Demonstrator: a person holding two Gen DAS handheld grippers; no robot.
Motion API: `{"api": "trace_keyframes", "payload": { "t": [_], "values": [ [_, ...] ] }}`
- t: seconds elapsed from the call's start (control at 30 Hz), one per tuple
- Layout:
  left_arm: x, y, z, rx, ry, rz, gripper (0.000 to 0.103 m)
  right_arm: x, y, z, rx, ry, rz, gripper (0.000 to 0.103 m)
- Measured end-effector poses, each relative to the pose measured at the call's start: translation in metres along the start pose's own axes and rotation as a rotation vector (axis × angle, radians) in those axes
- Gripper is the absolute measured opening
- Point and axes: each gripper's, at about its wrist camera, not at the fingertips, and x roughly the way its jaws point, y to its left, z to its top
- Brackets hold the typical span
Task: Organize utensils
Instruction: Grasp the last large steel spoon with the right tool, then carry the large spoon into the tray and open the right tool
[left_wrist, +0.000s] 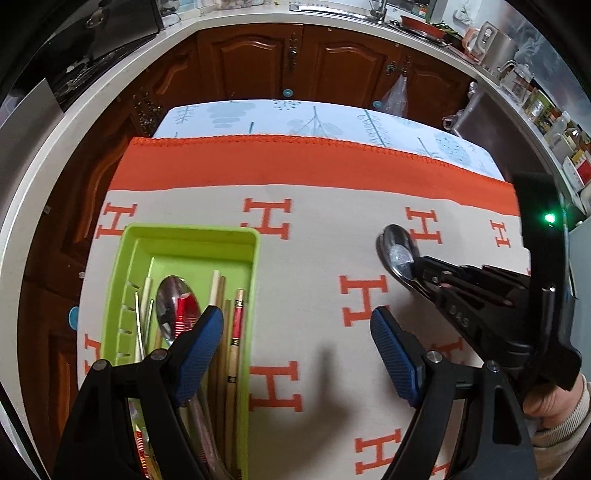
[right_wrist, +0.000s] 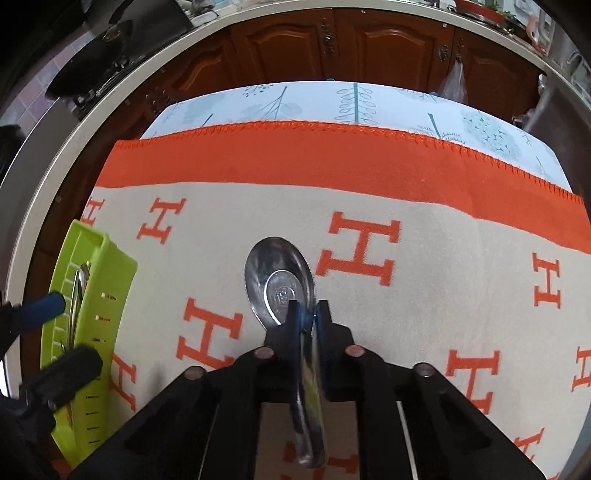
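Note:
A steel spoon (right_wrist: 275, 277) lies bowl-up on the cream blanket with orange H marks. My right gripper (right_wrist: 308, 310) is shut on the spoon's handle just behind the bowl. The left wrist view shows the same spoon (left_wrist: 397, 251) at the right with my right gripper (left_wrist: 424, 273) clamped on it. My left gripper (left_wrist: 295, 350) stands open above the right wall of a lime-green utensil tray (left_wrist: 255, 240), with nothing between its blue pads (left_wrist: 197, 354). The tray holds another spoon (left_wrist: 171, 299), wooden chopsticks (left_wrist: 234, 354) and a red-patterned utensil. In the right wrist view the tray (right_wrist: 122, 280) sits at the far left.
The blanket (left_wrist: 314, 166) covers a table with a pale leaf-print cloth (left_wrist: 295, 118) showing at the far edge. Dark wooden cabinets (left_wrist: 258, 62) and a white countertop curve behind. A person's hand and sleeve (left_wrist: 554, 402) hold the right gripper.

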Motion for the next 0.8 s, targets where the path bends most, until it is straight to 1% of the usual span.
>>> {"api": "trace_keyframes", "payload": {
  "t": [0.1, 0.27, 0.33, 0.47, 0.63, 0.73, 0.8],
  "values": [
    [-0.001, 0.004, -0.001, -0.008, 0.000, 0.009, 0.080, -0.003, 0.002, -0.003, 0.027, -0.005, 0.011, 0.002],
    [-0.016, 0.011, -0.006, -0.016, -0.024, 0.018, 0.080, -0.032, -0.001, -0.015, 0.072, -0.011, 0.036, 0.001],
    [-0.026, 0.018, -0.011, -0.023, -0.039, 0.023, 0.080, -0.045, -0.001, -0.019, 0.097, -0.015, 0.058, 0.001],
    [-0.048, 0.037, -0.028, -0.048, -0.067, 0.048, 0.080, -0.083, 0.011, -0.033, 0.128, -0.037, 0.120, 0.001],
    [-0.076, 0.071, -0.055, -0.091, -0.103, 0.104, 0.081, -0.125, 0.052, -0.051, 0.139, -0.035, 0.205, 0.001],
    [-0.089, 0.097, -0.076, -0.143, -0.114, 0.131, 0.090, -0.139, 0.086, -0.063, 0.152, -0.025, 0.278, 0.001],
    [-0.094, 0.116, -0.089, -0.182, -0.120, 0.153, 0.090, -0.142, 0.109, -0.071, 0.151, -0.021, 0.304, 0.001]
  ]
}}
